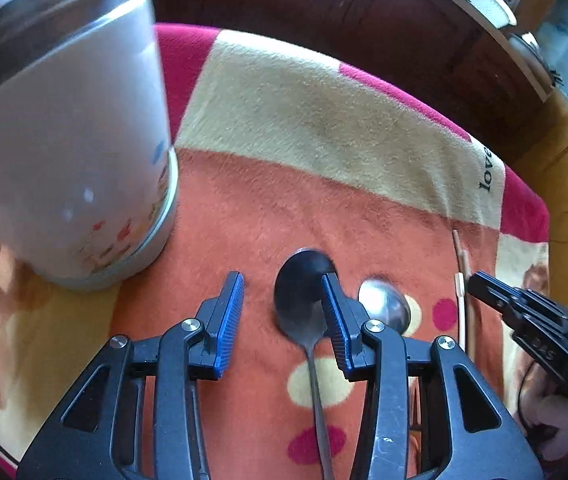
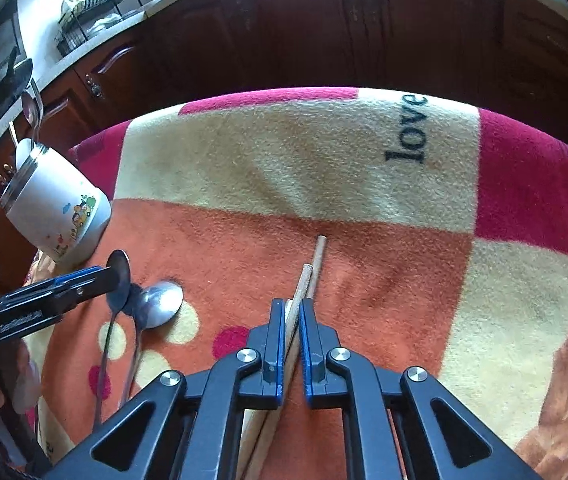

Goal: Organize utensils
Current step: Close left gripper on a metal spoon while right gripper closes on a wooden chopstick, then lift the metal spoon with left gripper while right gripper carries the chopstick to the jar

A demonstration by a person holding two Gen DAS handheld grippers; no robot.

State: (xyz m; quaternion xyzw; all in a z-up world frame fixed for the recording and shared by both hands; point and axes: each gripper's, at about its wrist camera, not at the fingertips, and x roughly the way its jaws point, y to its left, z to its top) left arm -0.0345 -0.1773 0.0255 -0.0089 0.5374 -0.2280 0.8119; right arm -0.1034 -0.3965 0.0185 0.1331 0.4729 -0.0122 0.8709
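Chopsticks [image 2: 311, 270] lay on the blanket [image 2: 364, 168], and we had the right gripper [image 2: 293, 312] pinched on them. Our left gripper [image 1: 284, 300] stood spread above two spoons [image 1: 304, 304] beside the jar [image 1: 68, 152].

Two steel spoons [image 2: 140, 308] flat (bowls touching); two wooden chopsticks [image 2: 312, 268] crossed; white holder [image 2: 60, 212] upright.

- We read the word "love" in dark lowercase letters on the cream band of the fleecy red, cream and orange blanket [image 2: 284, 216]; it stands turned on its side in both wrist views.
- We see raised lettering on the side of the black left gripper [image 2: 118, 276] in the right wrist view, too blurred for us to read.
- We see small coloured cartoon pictures on the white cylindrical metal container [image 2: 58, 208], with no lettering we can make out.
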